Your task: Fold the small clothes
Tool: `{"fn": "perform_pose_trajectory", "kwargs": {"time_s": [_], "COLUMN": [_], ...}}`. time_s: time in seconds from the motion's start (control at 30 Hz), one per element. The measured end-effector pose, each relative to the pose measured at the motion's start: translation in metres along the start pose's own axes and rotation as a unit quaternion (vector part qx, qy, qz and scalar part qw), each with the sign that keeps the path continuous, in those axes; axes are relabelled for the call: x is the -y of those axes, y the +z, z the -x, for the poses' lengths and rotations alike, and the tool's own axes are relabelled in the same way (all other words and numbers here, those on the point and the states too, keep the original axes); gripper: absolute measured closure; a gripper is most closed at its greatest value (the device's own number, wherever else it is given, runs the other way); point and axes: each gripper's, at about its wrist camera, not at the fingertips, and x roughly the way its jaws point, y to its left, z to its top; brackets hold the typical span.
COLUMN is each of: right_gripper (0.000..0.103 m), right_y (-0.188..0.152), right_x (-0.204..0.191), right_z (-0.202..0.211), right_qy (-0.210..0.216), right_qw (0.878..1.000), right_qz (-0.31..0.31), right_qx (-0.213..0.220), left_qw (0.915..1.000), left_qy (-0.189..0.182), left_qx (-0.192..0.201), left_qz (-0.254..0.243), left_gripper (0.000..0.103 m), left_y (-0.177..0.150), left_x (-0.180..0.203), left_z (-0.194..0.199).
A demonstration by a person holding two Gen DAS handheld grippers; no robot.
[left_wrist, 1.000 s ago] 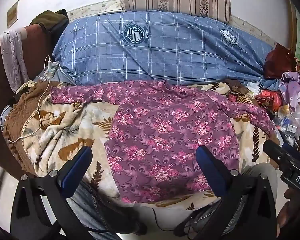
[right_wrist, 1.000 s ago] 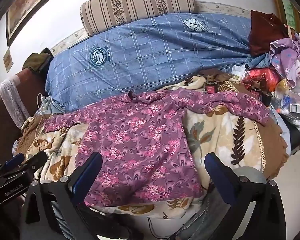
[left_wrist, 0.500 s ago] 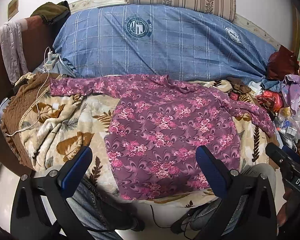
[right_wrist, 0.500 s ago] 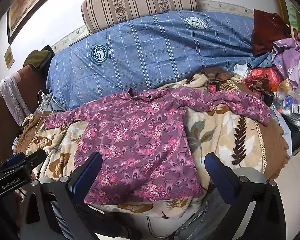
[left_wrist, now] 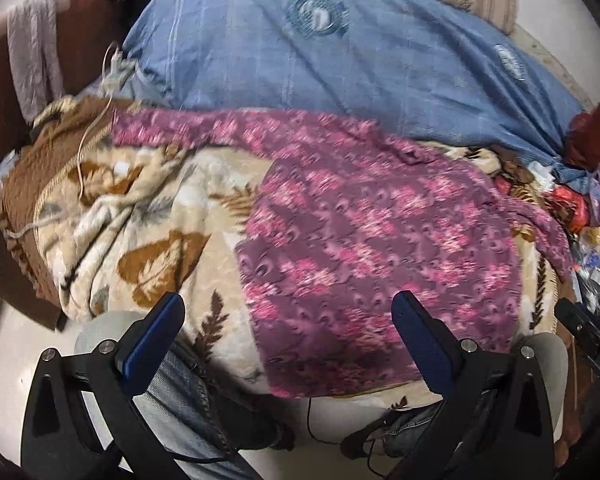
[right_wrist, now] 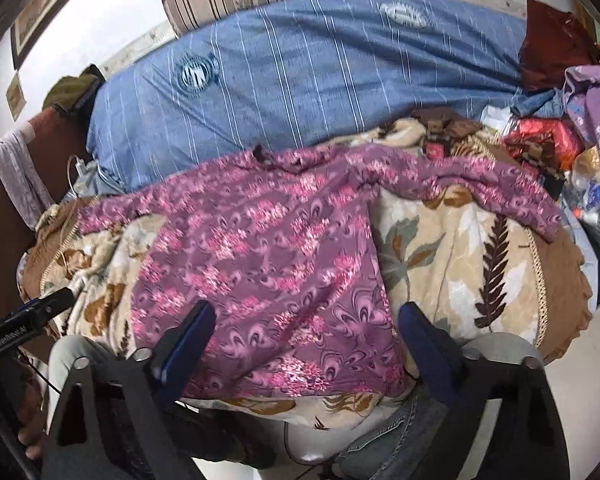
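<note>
Your purple flowered top [right_wrist: 268, 248] lies flat on the leaf blanket [right_wrist: 460, 248] that covers the bed, with its bottom hem at the near edge and its neck toward the big blue checked pillow [right_wrist: 300, 72] at the far edge. One sleeve reaches to the left edge and the other to the right edge, near the pile of clutter [right_wrist: 572, 128]. Your right gripper [right_wrist: 304, 332] hangs over the hem; its jaws have just been closing a little but stand wide apart, and they do not seem to pinch the cloth, though the picture is blurry. Your left gripper [left_wrist: 288, 324] is spread wide too, above the near edge, holding nothing.
</note>
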Motion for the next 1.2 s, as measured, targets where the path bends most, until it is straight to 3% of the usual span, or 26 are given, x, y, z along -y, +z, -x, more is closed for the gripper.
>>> {"fn": "perform_pose_trajectory", "kwargs": {"time_s": [0.5, 0.6, 0.63, 0.77, 0.83, 0.9, 0.93, 1.1, 1.2], "right_gripper": [0.043, 0.055, 0.058, 0.065, 0.084, 0.096, 0.096, 0.097, 0.098], "right_y": [-0.011, -0.010, -0.010, -0.012, -0.014, -0.018, -0.019, -0.019, -0.018], "right_x": [0.031, 0.045, 0.050, 0.060, 0.063, 0.065, 0.065, 0.054, 0.053], "right_z": [-0.069, -0.085, -0.092, -0.114, -0.124, -0.131, -0.130, -0.090, -0.069], "right_qy": [-0.020, -0.021, -0.024, -0.049, -0.052, -0.042, -0.035, -0.014, -0.013], "right_qw": [0.997, 0.996, 0.995, 0.992, 0.990, 0.988, 0.988, 0.991, 0.991], "right_qz": [0.003, -0.014, -0.020, -0.025, -0.028, -0.030, -0.034, -0.009, -0.002], "right_qx": [-0.072, -0.090, -0.099, -0.115, -0.128, -0.146, -0.149, -0.135, -0.136], "left_qw": [0.9951, 0.9929, 0.9916, 0.9852, 0.9826, 0.9836, 0.9848, 0.9885, 0.9919], "left_qy": [-0.002, -0.014, -0.017, -0.033, -0.030, -0.018, -0.011, -0.047, -0.026], "left_qx": [-0.096, -0.115, -0.126, -0.167, -0.183, -0.180, -0.173, -0.142, -0.123], "left_qz": [0.025, 0.026, 0.026, 0.018, 0.008, -0.001, -0.007, 0.022, 0.016], "left_gripper": [0.000, 0.000, 0.004, 0.038, 0.056, 0.090, 0.096, 0.100, 0.103], "left_y": [-0.015, -0.014, -0.015, -0.020, -0.024, -0.025, -0.025, -0.016, -0.010], "left_x": [-0.025, -0.024, -0.023, -0.012, -0.005, 0.000, 0.000, -0.023, -0.034], "left_z": [-0.094, -0.117, -0.126, -0.155, -0.164, -0.160, -0.156, -0.111, -0.090]}}
